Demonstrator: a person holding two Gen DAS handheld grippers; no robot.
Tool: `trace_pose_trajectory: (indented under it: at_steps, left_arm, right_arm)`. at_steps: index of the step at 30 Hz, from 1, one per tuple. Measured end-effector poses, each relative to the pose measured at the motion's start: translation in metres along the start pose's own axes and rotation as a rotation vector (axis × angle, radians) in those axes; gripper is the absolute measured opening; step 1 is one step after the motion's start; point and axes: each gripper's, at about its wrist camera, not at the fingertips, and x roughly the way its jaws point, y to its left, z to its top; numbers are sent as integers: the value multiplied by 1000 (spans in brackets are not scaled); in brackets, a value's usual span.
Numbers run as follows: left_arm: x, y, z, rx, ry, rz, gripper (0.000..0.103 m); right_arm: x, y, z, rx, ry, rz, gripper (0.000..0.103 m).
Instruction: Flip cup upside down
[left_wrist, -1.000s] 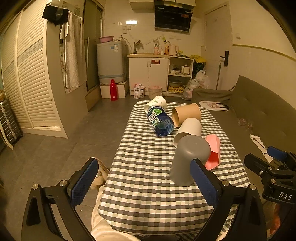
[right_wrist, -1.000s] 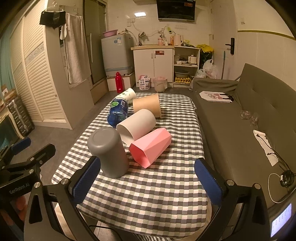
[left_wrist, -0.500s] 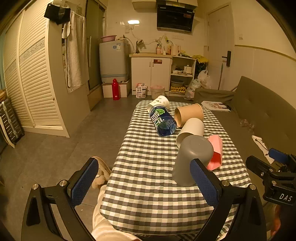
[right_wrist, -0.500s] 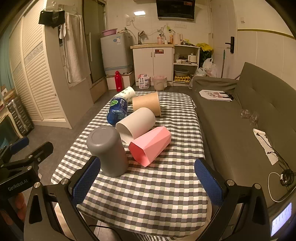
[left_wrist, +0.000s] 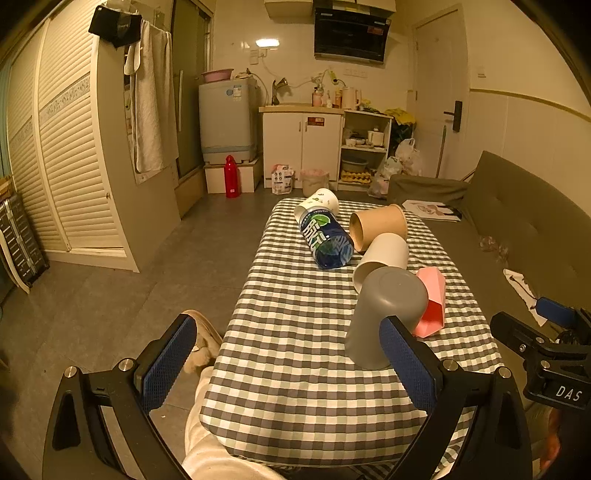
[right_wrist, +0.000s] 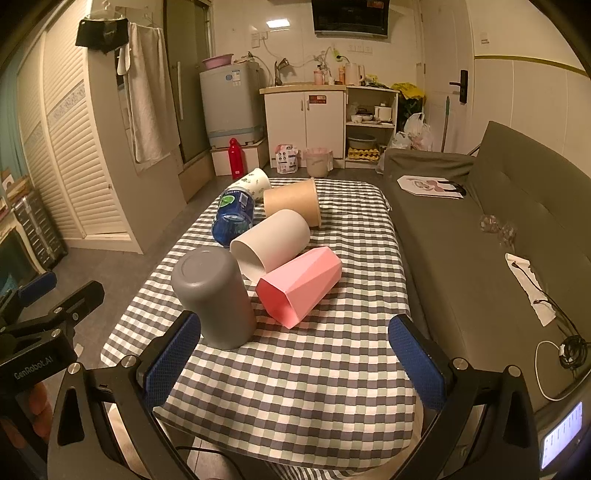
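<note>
Checked tablecloth bears grey cup mouth-down; both tongs spread, empty.

Five cups on checked table; one blue bottle; floral cup possibly paper.

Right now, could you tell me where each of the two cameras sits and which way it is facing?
Left wrist: sits on the left gripper, off the table's near-left corner, looking along the checked table toward the kitchen; the jaws stand open, and the right gripper shows at the right edge.
Right wrist: sits on the right gripper, nearer the sofa, facing the same way; the jaws stand open, and the left gripper shows at the left edge.
Shared: the upside-down grey cup, the pink cup lying on its side.
</note>
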Motion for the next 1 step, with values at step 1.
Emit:
trace_pose_trajectory:
  at_steps: [1]
  left_arm:
    - [0, 0, 0, 3, -1, 1, 102]
  right_arm:
    - [0, 0, 0, 0, 1, 0, 102]
